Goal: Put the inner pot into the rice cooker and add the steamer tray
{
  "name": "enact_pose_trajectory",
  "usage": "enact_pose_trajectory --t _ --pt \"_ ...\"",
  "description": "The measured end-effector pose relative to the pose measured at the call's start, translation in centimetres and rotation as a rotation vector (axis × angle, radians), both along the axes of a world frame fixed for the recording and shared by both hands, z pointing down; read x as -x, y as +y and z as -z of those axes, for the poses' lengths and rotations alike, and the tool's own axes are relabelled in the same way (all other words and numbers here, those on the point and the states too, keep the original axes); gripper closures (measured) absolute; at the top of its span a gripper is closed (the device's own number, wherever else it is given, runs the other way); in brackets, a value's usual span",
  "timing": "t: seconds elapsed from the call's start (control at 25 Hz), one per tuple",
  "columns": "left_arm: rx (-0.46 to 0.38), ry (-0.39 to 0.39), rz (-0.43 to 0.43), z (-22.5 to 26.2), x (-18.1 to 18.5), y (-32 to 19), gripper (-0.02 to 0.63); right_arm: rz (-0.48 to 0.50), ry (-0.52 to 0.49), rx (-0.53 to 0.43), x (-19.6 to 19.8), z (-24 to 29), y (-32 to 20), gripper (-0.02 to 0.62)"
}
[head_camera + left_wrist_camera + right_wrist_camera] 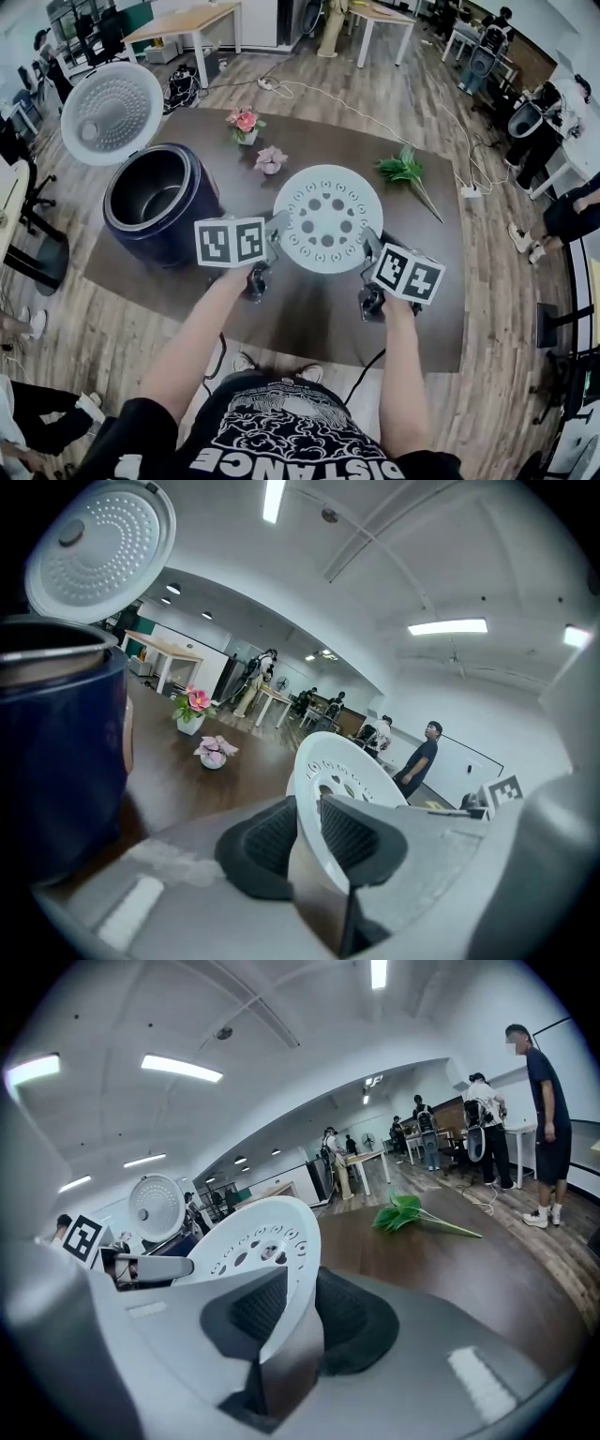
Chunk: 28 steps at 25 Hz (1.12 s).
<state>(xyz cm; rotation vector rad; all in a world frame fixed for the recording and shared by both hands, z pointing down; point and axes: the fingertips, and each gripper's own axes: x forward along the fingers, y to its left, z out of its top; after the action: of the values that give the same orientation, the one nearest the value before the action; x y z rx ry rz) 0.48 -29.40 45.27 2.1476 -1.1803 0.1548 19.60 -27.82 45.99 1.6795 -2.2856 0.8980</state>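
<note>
A round white steamer tray point(327, 217) with several holes hangs above the dark brown table point(441, 291), held between both grippers. My left gripper point(274, 236) is shut on its left rim, and in the left gripper view the steamer tray point(339, 782) stands edge-on between the black pads point(272, 841). On the opposite rim my right gripper point(369, 251) is shut, the steamer tray point(258, 1251) clamped in its pads point(342, 1321). The dark blue rice cooker point(155, 203) stands open at the table's left, with the inner pot point(150, 189) in it and its white lid point(112, 113) raised.
Two small pots of pink flowers point(246, 124) point(271, 160) stand behind the tray, and a green leafy sprig point(406, 172) lies at the back right. Cables run over the wooden floor point(309, 89). Tables, chairs and several people are farther back.
</note>
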Motion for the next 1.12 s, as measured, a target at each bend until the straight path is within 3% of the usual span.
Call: enact_pose_trajectory --t 0.8,1.12 --pt "-0.125 -0.006 0.240 6.8 16.6 1.1 0.518 0.259 -0.069 -0.122 16.9 6.7 -3.4 0.502" --pt "-0.155 0.003 0.341 9.5 29.8 2.9 0.518 0.362 -0.062 -0.154 30.4 9.9 -3.5 0.502"
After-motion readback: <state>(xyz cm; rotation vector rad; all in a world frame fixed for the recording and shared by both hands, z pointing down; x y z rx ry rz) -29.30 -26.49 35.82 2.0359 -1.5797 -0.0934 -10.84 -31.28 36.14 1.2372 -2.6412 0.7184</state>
